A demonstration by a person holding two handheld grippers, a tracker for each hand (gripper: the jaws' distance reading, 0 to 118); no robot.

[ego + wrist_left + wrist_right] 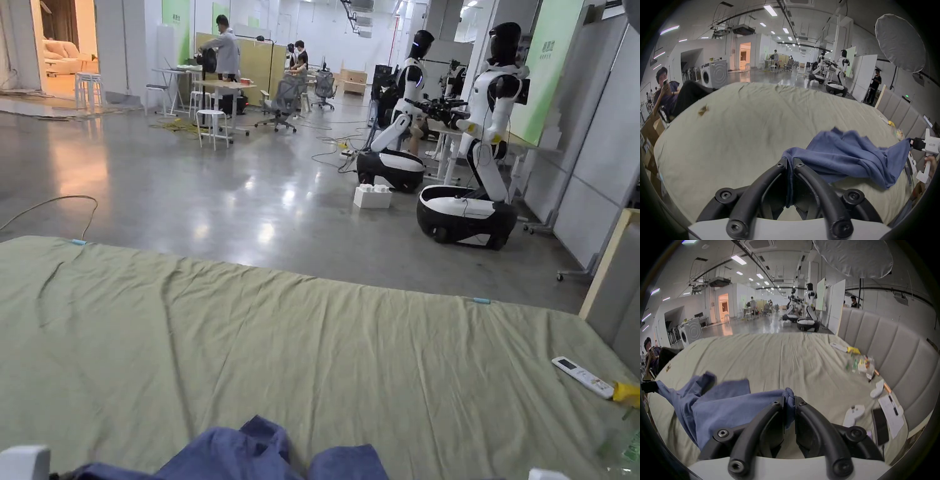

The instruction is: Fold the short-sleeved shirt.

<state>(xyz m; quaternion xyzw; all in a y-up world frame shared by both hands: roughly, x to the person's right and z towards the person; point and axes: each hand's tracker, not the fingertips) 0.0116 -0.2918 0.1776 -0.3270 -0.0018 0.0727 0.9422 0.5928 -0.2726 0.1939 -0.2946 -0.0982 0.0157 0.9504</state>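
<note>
A blue short-sleeved shirt point(851, 155) hung stretched above the green-sheeted bed point(312, 350), its near edge pinched at one end by the left gripper point(790, 162) and at the other by the right gripper point(789, 400), both clenched on the cloth.

shirt point(851, 155) hangs between left tool point(790, 164) and right tool point(789, 400) over the bed point(312, 350) (remote point(582, 377) probably rightward).

Bright ceiling strips point(769, 10) glare off floor point(262, 187); gripper views bend, seemingly motion-blurred.
</note>
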